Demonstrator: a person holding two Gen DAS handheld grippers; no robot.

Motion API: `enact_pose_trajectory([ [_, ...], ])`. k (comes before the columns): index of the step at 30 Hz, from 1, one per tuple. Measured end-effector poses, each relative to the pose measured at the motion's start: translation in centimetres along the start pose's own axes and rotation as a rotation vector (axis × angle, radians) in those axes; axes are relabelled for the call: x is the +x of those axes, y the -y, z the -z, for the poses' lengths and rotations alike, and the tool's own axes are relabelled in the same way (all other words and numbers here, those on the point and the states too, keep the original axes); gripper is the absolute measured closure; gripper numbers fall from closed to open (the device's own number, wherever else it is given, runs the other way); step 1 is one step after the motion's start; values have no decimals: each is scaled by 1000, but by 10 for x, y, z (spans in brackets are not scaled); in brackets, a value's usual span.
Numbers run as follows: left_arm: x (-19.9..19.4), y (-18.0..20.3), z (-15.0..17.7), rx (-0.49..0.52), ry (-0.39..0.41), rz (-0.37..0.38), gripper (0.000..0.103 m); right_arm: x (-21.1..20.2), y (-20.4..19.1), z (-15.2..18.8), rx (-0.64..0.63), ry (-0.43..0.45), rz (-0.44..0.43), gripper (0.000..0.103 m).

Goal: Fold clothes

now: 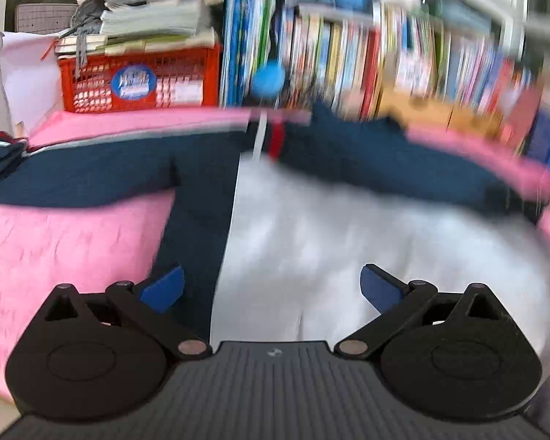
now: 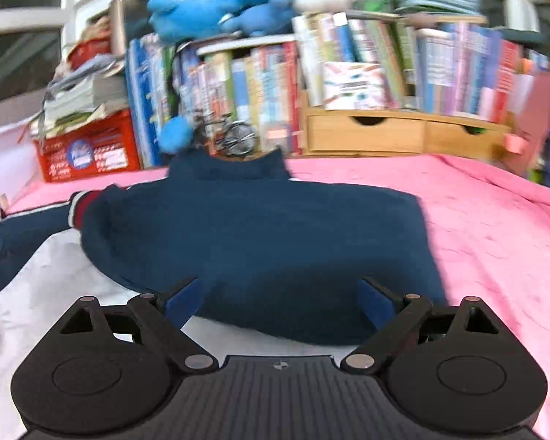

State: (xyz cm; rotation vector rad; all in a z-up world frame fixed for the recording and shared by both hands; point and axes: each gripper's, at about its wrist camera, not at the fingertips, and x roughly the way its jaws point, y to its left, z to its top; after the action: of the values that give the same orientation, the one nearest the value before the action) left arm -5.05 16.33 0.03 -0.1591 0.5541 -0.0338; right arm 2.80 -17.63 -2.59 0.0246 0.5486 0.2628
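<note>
A navy jacket with a white lining [image 1: 348,242] lies spread on the pink bedspread [image 1: 55,249]. In the left wrist view its navy sleeve [image 1: 91,172] stretches left and a red and white cuff [image 1: 275,139] shows near the middle. My left gripper [image 1: 271,289] hovers open above the white lining, nothing between its blue pads. In the right wrist view a navy panel [image 2: 256,242] is folded over the white lining [image 2: 55,275], collar [image 2: 231,168] at the far side. My right gripper [image 2: 280,300] stands open just above the navy panel's near edge, holding nothing.
Behind the bed stand a red plastic crate [image 1: 139,80] under stacked papers, a long row of books [image 2: 348,73], a wooden drawer unit [image 2: 385,132] and blue plush toys [image 2: 216,3]. Pink bedspread [image 2: 495,238] lies bare to the right of the jacket.
</note>
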Motion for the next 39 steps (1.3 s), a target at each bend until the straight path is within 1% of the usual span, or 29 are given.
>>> enact_pose_trajectory([
  [1, 0, -2, -13, -14, 29, 27, 0, -6, 7, 5, 8, 7, -8, 11],
  [3, 12, 0, -42, -21, 68, 43, 0, -14, 11, 13, 7, 11, -56, 11],
  [5, 39, 7, -67, -14, 76, 9, 0, -20, 11, 19, 2, 5, -148, 11],
  [7, 76, 15, -84, -1, 45, -46, 0, -22, 6, 22, -11, -5, -240, 11],
  [8, 97, 19, -90, 7, 18, -86, 0, -19, 4, 22, -17, -14, -259, 11],
  [11, 155, 19, -93, 34, -107, -226, 0, -2, 6, 19, -2, -63, -234, 11],
  [12, 171, 16, -90, 42, -152, -271, 0, 4, 7, 19, 3, -80, -226, 11],
  [13, 183, 12, -84, 45, -196, -301, 0, 7, 12, 17, 27, -86, -228, 12],
  [14, 188, 6, -78, 34, -201, -295, 0, 7, 23, 15, 70, -77, -233, 12],
  [15, 187, 0, -72, 18, -180, -276, 0, 7, 33, 12, 94, -65, -196, 12],
  [16, 186, -2, -70, 15, -170, -268, 0, 7, 42, 10, 94, -62, -116, 17],
  [17, 185, -3, -68, 22, -169, -263, 0, 9, 52, 9, 82, -68, -28, 28],
  [18, 184, -3, -67, 26, -166, -260, 0, 10, 61, 10, 70, -64, 19, 46],
  [19, 183, -3, -66, 28, -161, -259, 0, 9, 68, 12, 62, -56, 12, 54],
  [20, 182, -3, -65, 30, -156, -258, 0, 8, 70, 13, 49, -59, 7, 56],
  [21, 182, -2, -64, 30, -151, -257, 0, 6, 68, 14, 23, -64, 10, 55],
  [23, 181, -2, -65, 30, -147, -253, 0, 2, 57, 18, -38, -76, 13, 39],
  [24, 179, -2, -66, 33, -154, -250, 0, -3, 50, 20, -65, -79, 0, 20],
  [25, 175, -1, -68, 38, -164, -248, 0, -10, 44, 22, -85, -71, -22, 9],
  [27, 161, 0, -71, 52, -173, -241, 0, -30, 30, 25, -123, -38, -78, 8],
  [29, 140, 2, -70, 61, -148, -225, 0, -47, 20, 22, -153, 4, -132, 8],
  [30, 127, 0, -68, 55, -131, -214, 0, -53, 15, 19, -165, 28, -156, 5],
  [31, 115, -5, -65, 42, -116, -206, 0, -57, 10, 15, -177, 54, -170, 0],
  [33, 91, -15, -60, 8, -88, -201, 0, -56, -1, 5, -196, 87, -167, 0],
  [35, 74, -35, -54, -45, -77, -236, 0, -43, -11, -6, -201, 91, -148, 0],
  [37, 62, -57, -50, -92, -77, -281, 0, -25, -22, -14, -190, 73, -133, 0],
  [39, 54, -80, -47, -128, -83, -353, 0, -7, -36, -18, -171, 54, -140, 0],
])
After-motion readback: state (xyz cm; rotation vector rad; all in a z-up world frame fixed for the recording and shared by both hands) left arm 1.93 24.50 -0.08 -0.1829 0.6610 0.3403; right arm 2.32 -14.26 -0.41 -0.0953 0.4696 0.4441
